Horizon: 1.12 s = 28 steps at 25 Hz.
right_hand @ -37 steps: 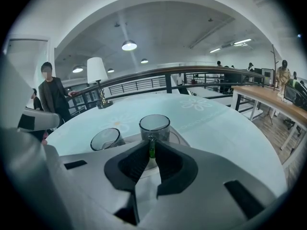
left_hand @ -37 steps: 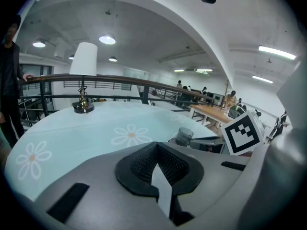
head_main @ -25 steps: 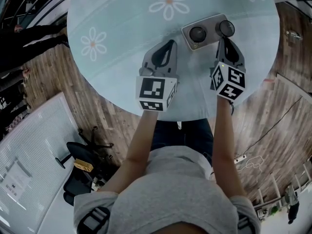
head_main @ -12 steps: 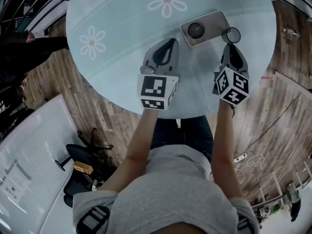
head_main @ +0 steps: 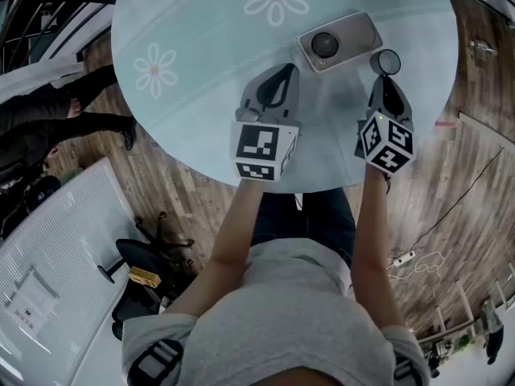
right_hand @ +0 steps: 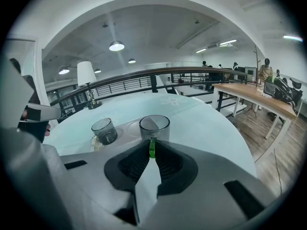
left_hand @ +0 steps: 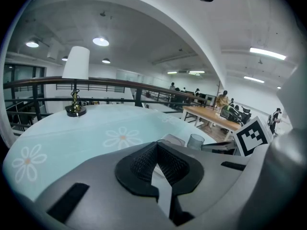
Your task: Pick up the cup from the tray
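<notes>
Gripping the cup (head_main: pixel 385 61) with the right claw (head_main: pixel 385 83), clenched on a thin green tab (right_hand: pixel 152 147) at the cup's near wall, at 6 o'clock of its rim in the right gripper view. Probably taken by that tab, seemingly a handle, because it offers narrow pads something slim to bite where a round wall would not fit between them.

Holding the cup upright, mouth up, outside the tray (head_main: pixel 358 29), just beside its edge at about 4 o'clock in the head view. Cannot tell whether lifted clear of the worktop (head_main: pixel 201 47) or resting on it.

Leaving a second cup (head_main: pixel 325 45) seated at the tray's 9 o'clock end, with the recess beside it bare.

Parking the left claw (head_main: pixel 278 75) at about 8 o'clock of the tray, apart from it and clenched on nothing, tips pressed together. Likely kept there simply to stay out of the way, since one claw is enough for so light a thing.

Judging the pick-up nearly made, given a cup already off the tray and in the grip. Worth watching for swing or slip with so small a hold on one side only.
</notes>
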### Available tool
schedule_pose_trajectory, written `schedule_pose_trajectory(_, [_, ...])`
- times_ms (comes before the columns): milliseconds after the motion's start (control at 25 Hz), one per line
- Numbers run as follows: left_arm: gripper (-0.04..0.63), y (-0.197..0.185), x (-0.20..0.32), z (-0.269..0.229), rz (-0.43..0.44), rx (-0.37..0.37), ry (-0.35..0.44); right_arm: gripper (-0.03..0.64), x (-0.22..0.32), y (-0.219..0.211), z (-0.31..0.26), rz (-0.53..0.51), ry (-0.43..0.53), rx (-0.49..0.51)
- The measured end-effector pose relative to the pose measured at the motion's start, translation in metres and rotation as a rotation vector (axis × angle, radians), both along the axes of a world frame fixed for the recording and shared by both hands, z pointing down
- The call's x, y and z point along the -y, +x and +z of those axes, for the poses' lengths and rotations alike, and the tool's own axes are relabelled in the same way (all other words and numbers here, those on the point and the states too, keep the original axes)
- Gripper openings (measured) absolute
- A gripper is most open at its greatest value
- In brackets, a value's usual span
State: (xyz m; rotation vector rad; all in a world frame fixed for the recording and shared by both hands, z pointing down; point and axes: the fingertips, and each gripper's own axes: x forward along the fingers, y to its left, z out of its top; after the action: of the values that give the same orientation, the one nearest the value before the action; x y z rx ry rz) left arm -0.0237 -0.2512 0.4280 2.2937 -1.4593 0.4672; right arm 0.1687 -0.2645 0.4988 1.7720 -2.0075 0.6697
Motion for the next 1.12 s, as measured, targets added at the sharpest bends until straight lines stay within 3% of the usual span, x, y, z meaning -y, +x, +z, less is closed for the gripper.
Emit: schedule_pose_trajectory(1120, [0.006, 0.021, -0.015, 0.009, 0.048, 0.014, -0.015, 0.038, -0.02, 0.0, 0.034, -0.014, -0.041, -0.027])
